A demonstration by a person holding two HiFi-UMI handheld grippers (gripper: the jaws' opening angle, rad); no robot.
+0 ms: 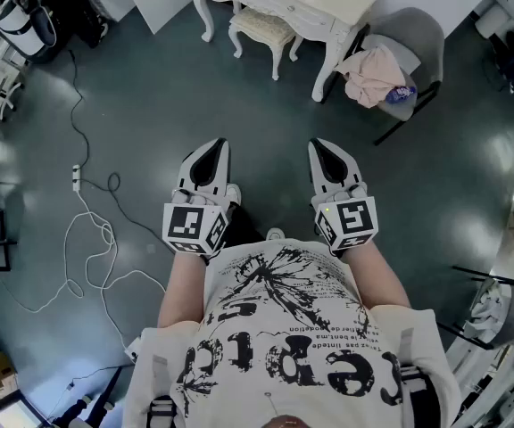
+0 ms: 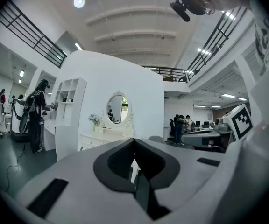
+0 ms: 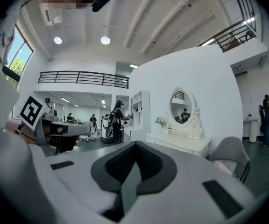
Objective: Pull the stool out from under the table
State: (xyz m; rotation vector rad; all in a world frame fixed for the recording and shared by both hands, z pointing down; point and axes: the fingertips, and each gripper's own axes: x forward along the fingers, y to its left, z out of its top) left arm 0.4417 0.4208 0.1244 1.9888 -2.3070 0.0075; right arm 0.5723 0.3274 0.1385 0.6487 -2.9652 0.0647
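- The white dressing table [image 1: 333, 0] stands at the far edge of the dark floor in the head view, and everything below is placed from it.
- The stool [image 1: 261, 28] sits tucked under the table's left half, its cushioned seat and curved white legs partly showing out in front.
- The left gripper [image 1: 212, 144] is held well short of the table, pointing level toward it. Its jaws are pressed together with nothing between them.
- The right gripper [image 1: 322, 144] is just beside the left one, equally far from the table and likewise clenched on nothing.
- A grey chair [image 1: 420, 32] stands just right of the table, with a pink cloth [image 1: 373, 72] heaped on its seat.
- A white cable [image 1: 86, 239] trails over the floor, well to the table's left and nearer the person.
- An oval mirror [image 3: 180, 107] rises above the tabletop.
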